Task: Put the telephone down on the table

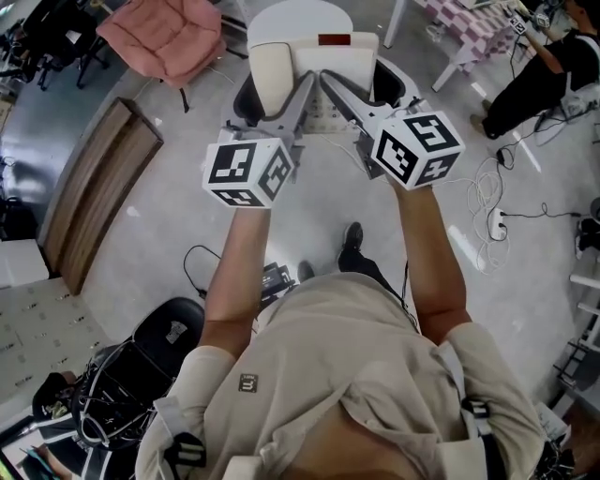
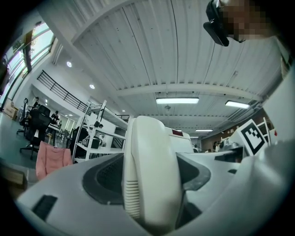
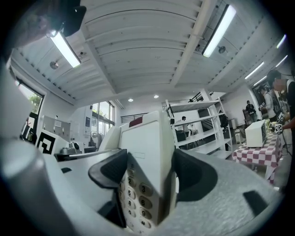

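A white telephone (image 1: 328,66) with a red strip at its top is held up between both grippers, over a white round table (image 1: 300,17). My left gripper (image 1: 272,98) is shut on the handset (image 2: 150,175), which lies along the phone's left side. In the left gripper view my left gripper (image 2: 147,179) has both dark pads pressed against the handset. My right gripper (image 1: 370,94) is shut on the phone's keypad side. In the right gripper view the telephone (image 3: 145,152) fills the jaws of my right gripper (image 3: 147,179), number keys showing. Both gripper cameras face the ceiling.
A pink chair (image 1: 164,33) stands at the back left and a wooden bench (image 1: 94,187) at the left. Cables and a power strip (image 1: 492,220) lie on the floor at the right. A checkered table (image 1: 469,23) and a person (image 1: 544,66) are at the far right.
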Action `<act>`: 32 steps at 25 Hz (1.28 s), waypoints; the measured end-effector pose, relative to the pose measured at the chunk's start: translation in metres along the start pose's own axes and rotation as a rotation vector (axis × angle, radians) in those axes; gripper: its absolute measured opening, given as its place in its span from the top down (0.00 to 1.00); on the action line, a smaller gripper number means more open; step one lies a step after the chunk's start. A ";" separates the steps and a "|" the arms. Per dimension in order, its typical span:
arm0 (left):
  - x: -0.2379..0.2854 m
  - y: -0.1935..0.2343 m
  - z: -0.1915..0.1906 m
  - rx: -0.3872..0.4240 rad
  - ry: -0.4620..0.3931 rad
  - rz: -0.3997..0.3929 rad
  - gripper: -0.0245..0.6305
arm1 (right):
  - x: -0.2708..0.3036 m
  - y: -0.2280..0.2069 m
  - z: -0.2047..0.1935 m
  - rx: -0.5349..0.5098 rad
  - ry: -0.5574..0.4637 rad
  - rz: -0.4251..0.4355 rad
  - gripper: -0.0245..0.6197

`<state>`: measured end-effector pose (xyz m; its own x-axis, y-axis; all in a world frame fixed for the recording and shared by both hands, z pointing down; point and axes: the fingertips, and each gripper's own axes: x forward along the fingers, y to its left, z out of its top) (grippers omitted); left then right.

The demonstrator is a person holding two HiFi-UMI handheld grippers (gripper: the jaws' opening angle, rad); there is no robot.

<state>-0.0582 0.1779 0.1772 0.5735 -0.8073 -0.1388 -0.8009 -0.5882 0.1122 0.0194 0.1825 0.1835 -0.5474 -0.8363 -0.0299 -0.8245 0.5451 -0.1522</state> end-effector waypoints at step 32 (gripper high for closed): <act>0.169 0.060 -0.023 0.011 0.018 0.085 0.48 | 0.121 -0.143 0.011 0.032 0.025 0.083 0.51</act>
<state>-0.0056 0.0046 0.1829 0.5059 -0.8554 -0.1112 -0.8488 -0.5167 0.1125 0.0724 0.0026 0.1902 -0.6171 -0.7867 -0.0194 -0.7715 0.6096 -0.1820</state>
